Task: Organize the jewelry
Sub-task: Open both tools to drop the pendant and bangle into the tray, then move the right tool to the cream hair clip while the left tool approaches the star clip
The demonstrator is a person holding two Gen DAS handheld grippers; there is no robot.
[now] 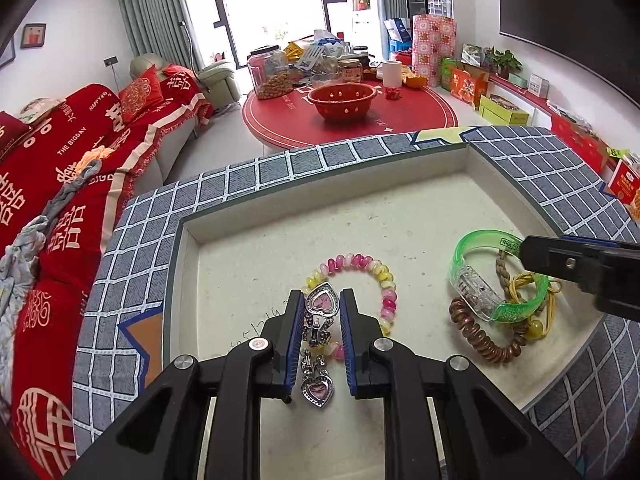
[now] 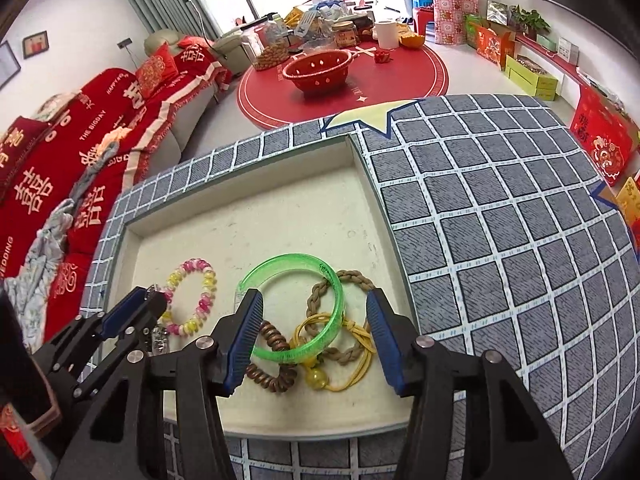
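Observation:
A white shallow tray [image 1: 280,264] lies on a grey checked cloth. My left gripper [image 1: 320,300] is closed on a silver heart-charm watch bracelet [image 1: 320,320], which hangs between the pads over a pink-and-yellow beaded bracelet [image 1: 360,264]. My right gripper [image 2: 314,304] is open, its fingers either side of a pile: a green translucent bangle [image 2: 296,304], a brown coiled hair tie [image 2: 272,376], a braided tan ring [image 2: 352,280] and a yellow cord with a bead [image 2: 344,360]. The pile shows at the right of the left wrist view [image 1: 492,300].
The grey checked cloth [image 2: 500,240] covers the surface around the tray [image 2: 280,220]. Beyond it is a red round table [image 1: 348,116] with a red bowl and jars. A sofa with red covers [image 1: 80,160] runs along the left.

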